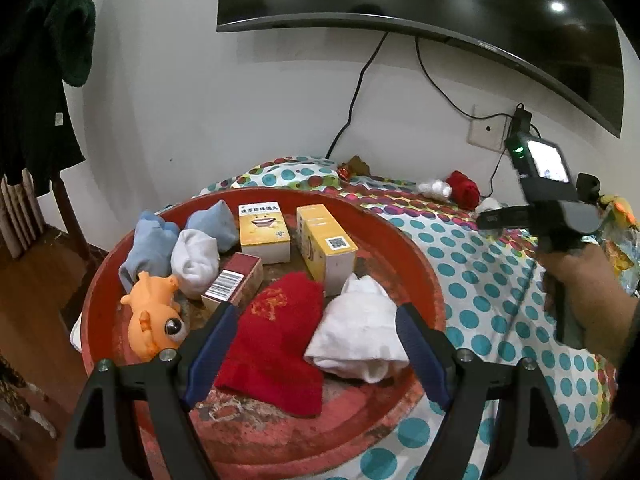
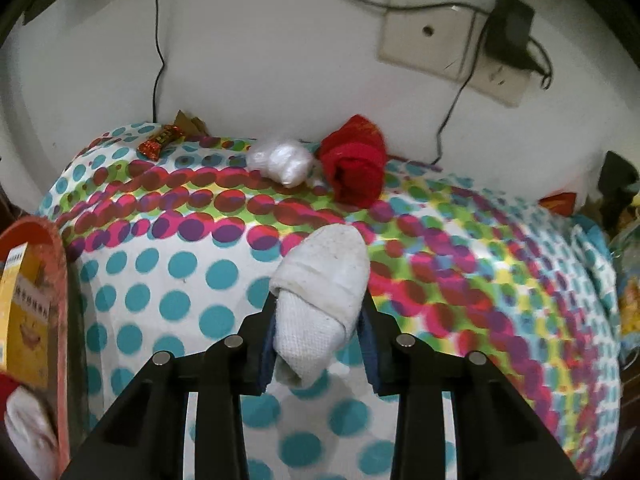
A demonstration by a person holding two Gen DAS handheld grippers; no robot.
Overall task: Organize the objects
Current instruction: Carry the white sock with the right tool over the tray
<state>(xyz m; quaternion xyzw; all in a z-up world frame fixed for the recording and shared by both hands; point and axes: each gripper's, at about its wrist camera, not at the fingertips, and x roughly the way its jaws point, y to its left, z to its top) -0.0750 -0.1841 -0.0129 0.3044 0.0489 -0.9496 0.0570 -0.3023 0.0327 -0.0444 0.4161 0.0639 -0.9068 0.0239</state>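
Note:
My left gripper [image 1: 316, 312] is open and empty above a red round tray [image 1: 424, 280]. The tray holds a red sock [image 1: 276, 340], a white sock [image 1: 360, 336], another white sock [image 1: 196, 260], blue socks [image 1: 154, 246], two yellow boxes [image 1: 326, 252], a small red box [image 1: 234, 280] and an orange toy [image 1: 154, 316]. My right gripper [image 2: 320, 312] is shut on a rolled white sock [image 2: 324, 292] above the dotted cloth [image 2: 160, 280]. A red rolled sock [image 2: 356, 164] and a white plastic wad [image 2: 280, 162] lie near the wall.
A TV [image 1: 440, 12] hangs on the wall with cables and a socket [image 2: 452, 60] below. A candy wrapper [image 2: 160, 142] lies at the cloth's far left. Clutter sits at the right edge [image 2: 624, 216]. Dark clothes [image 1: 40, 60] hang at left.

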